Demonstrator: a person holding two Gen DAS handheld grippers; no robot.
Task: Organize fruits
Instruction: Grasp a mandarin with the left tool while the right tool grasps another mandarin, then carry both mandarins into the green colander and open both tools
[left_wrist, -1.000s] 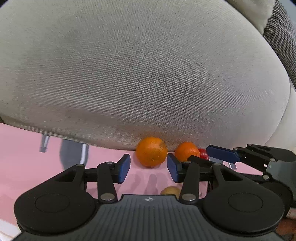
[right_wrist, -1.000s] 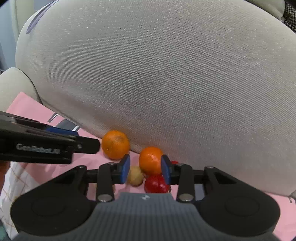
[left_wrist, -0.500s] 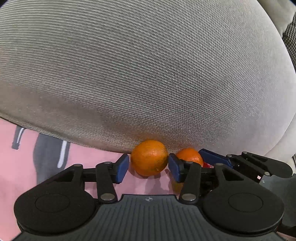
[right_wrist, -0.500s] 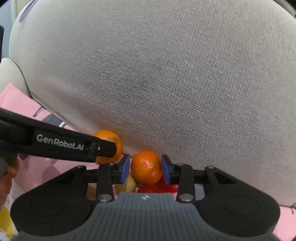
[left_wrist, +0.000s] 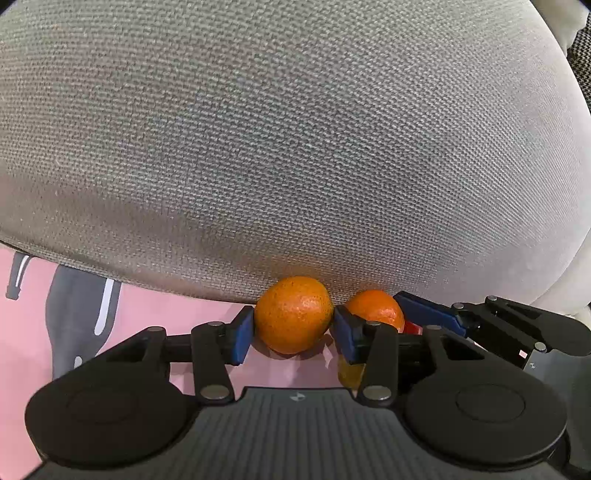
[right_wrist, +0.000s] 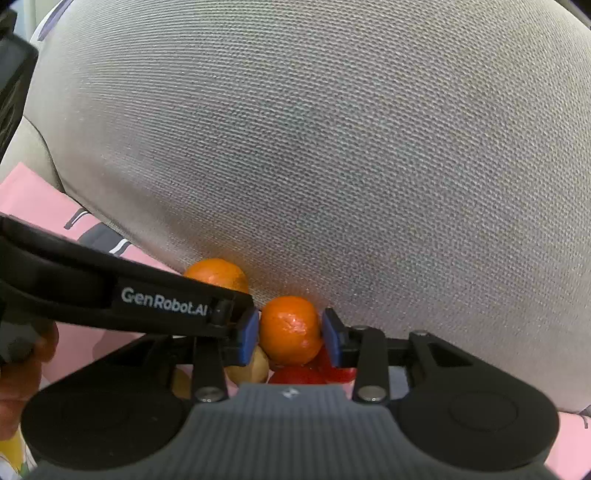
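A big grey cushion (left_wrist: 295, 147) is filling most of both views, bulging over a pink cloth (left_wrist: 155, 310), and all the fruit is lying tucked into the crease where the two meet.

The left gripper (left_wrist: 293, 330) is closing around the larger orange (left_wrist: 293, 314); both blue pads are sitting right against its sides, so it looks pinched, though I can't swear the grip is firm yet. The right gripper (right_wrist: 290, 332) is bracketing the smaller orange (right_wrist: 290, 328) the same way, its pads touching or very nearly touching the skin. The two tools are working side by side, nearly brushing each other.

To do this well, each pinch should be landing across the widest part of the fruit, and the lift should be going up and back, away from the cushion, so the round skin isn't rolling out of the pads. The left should be lifting clear first, or the two tools will be knocking.

Beneath the smaller orange, a red fruit (right_wrist: 299, 373) and a yellowish-brown one (right_wrist: 251, 367) are lying touching it; they may roll once it goes.

No bowl, basket or tray is showing in either view, so nothing is sitting in any container.
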